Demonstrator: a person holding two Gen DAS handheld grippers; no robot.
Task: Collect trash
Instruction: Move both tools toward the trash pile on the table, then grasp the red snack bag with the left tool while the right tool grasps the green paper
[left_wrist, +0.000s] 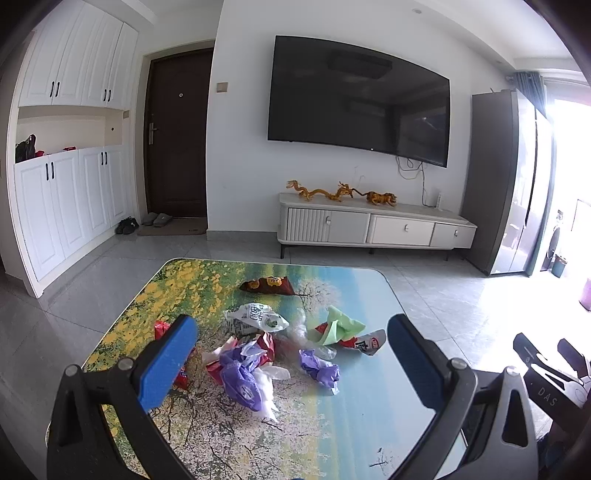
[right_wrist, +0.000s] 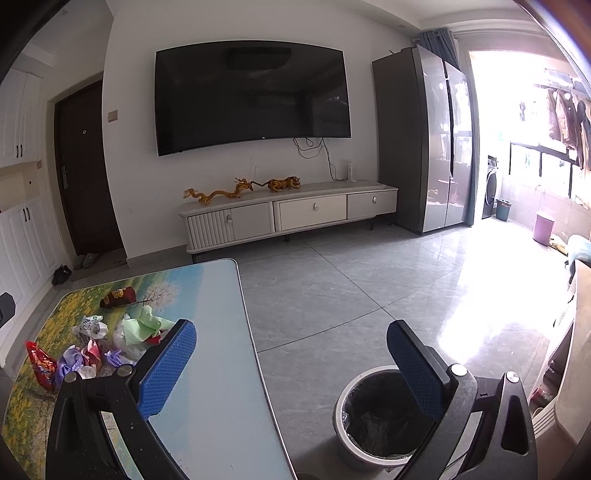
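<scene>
Trash pile (left_wrist: 273, 354) on landscape-print table (left_wrist: 369, 406), ahead between fingers of left gripper (left_wrist: 291, 354), spread wide, empty. Advice: descend on purple crumpled bag (left_wrist: 240, 380), pinch bulk, not loose film.

Right gripper (right_wrist: 291, 362) spread wide, empty; lined bin (right_wrist: 376, 417) below on floor, beside right finger. Wrappers thin, crinkly.

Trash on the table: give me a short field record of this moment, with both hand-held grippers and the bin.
trash: loose wrappers and bags piled on the printed table
outlier: brown snack bag lying apart, far side
bin: lined trash bin on floor, right of table
left hand-held gripper: open, empty, facing pile
right hand-held gripper: open, empty
collected: nothing held yet
</scene>
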